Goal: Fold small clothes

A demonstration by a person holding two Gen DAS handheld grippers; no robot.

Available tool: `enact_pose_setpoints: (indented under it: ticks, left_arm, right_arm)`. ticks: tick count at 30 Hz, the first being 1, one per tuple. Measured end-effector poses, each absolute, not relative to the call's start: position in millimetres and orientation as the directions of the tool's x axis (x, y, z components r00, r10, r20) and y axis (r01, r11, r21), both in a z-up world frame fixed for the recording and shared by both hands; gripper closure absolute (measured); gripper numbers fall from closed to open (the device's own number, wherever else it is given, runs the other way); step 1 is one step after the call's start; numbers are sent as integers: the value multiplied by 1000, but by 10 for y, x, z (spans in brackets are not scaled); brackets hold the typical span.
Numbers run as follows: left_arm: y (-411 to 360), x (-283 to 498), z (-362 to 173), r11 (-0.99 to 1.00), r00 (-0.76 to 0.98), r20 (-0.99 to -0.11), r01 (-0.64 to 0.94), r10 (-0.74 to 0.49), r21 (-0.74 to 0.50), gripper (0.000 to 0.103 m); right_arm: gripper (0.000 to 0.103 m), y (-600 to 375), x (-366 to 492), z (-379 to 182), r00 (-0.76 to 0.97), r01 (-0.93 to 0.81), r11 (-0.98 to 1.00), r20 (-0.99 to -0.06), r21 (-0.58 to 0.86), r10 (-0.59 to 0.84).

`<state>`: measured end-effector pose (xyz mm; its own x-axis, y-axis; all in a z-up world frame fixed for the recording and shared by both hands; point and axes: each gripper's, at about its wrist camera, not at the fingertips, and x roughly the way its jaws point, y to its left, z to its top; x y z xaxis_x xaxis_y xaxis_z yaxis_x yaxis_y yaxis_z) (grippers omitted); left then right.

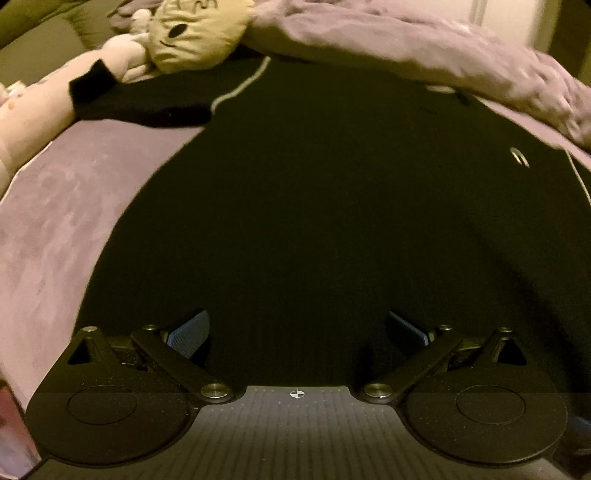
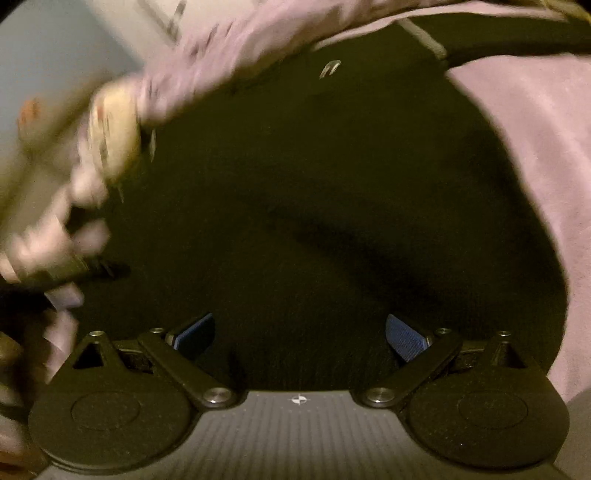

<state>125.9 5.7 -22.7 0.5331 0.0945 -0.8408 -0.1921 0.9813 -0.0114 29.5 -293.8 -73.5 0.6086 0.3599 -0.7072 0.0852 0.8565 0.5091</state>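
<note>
A black garment (image 1: pixel 314 192) lies spread flat on a lilac bedcover (image 1: pixel 55 221). It has a thin white stripe (image 1: pixel 236 90), a sleeve (image 1: pixel 110 96) stretched to the far left, and a small white logo (image 1: pixel 519 158). My left gripper (image 1: pixel 297 328) is open and empty, low over the garment's near part. In the right wrist view the same garment (image 2: pixel 314 203) fills the middle, with the logo (image 2: pixel 330 68) at the far end. My right gripper (image 2: pixel 300 332) is open and empty, close above the cloth.
A yellow plush toy (image 1: pixel 195 33) and a pale pink plush (image 1: pixel 122 55) lie at the far left. A bunched lilac blanket (image 1: pixel 424 48) borders the garment's far side; it is blurred in the right wrist view (image 2: pixel 207 62). The bedcover (image 2: pixel 535 147) lies right.
</note>
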Motion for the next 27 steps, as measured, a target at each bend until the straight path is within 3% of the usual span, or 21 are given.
enact_pose_setpoints:
  ticks: [2,7,9,10,11,12,21,22,24,25,27]
  left_arm:
    - [46,1407,-259,977,562,-820,-211,108,-16,0]
    - [-141,1819,-543,983,577,-802,-173,157,67,0]
    - [-203,1879,-690,983,572,-805,-173,157,69,0]
    - [-203,1823,-709,979,613,-774,-199,160,45,0]
    - [-198,1774,-720,975,639,-752,-223,160,18,0]
    - [-186,1736,-757,968,659,-734,-251,162,-12,0]
    - [-239,1674,-845,962,721,-664,-273,199,-8,0]
    - [-241,1673,-845,963,726,-658,-271,197,-10,0]
    - [-225,1663,-867,964,737,-647,-266,197,-9,0]
    - [-231,1667,-864,964,737,-645,-266,201,-4,0]
    - [-257,1664,-843,963,732,-648,-268,209,8,0]
  right_arm:
    - [4,-3395,405,-581,705,144,833,-646,535,293]
    - [9,-4755,780,-421,827,388,816,-552,429,-104]
    - [27,-5316,935,-441,824,474,757,-529,450,-202]
    - [32,-5596,1019,-465,813,521,714,-527,468,-248]
    - [43,-5815,1088,-491,801,557,674,-530,486,-280]
    - [50,-6053,1177,-531,791,585,629,-530,512,-305]
    - [54,-6947,1700,-1098,776,629,391,-516,672,-363]
    - [58,-6966,1740,-1092,778,625,391,-500,676,-380]
    - [74,-7009,1810,-1095,772,633,393,-502,667,-390]
    - [90,-7072,1831,-1050,767,639,392,-510,662,-390]
    - [93,-7068,1836,-995,766,641,401,-512,654,-390]
